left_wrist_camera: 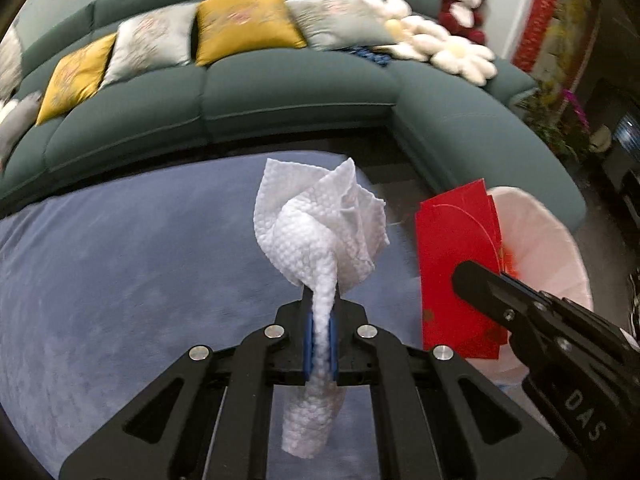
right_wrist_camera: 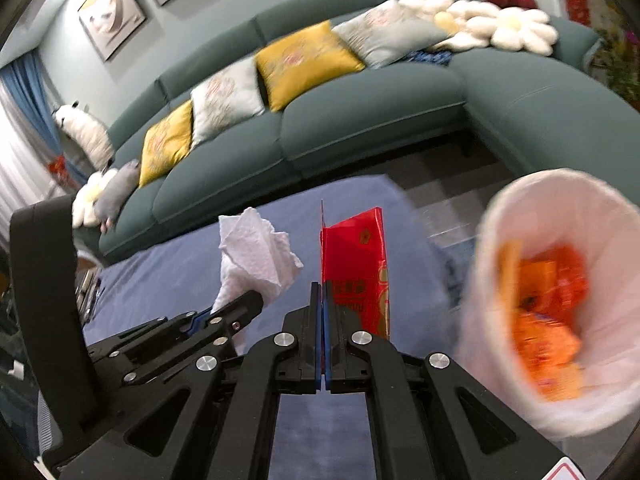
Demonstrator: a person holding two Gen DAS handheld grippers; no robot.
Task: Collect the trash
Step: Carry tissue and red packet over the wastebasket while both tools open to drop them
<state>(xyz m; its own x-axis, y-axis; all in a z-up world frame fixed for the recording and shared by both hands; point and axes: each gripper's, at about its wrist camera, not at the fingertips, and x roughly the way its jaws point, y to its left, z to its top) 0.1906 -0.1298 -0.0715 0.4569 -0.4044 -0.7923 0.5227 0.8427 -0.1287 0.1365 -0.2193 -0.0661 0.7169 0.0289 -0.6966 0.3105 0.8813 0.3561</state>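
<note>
Two clamped: left hand-held gripper (left_wrist_camera: 320,304) on paper towel (left_wrist_camera: 316,220), right hand-held gripper (right_wrist_camera: 322,292) on red envelope (right_wrist_camera: 356,264); lined bin (right_wrist_camera: 500,216) at three o'clock.

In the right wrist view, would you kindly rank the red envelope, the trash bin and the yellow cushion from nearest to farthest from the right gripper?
1. Red envelope: clamped in the right gripper.
2. Trash bin: to the right, lined with a white bag.
3. Yellow cushion: far back on the green sofa.
</note>
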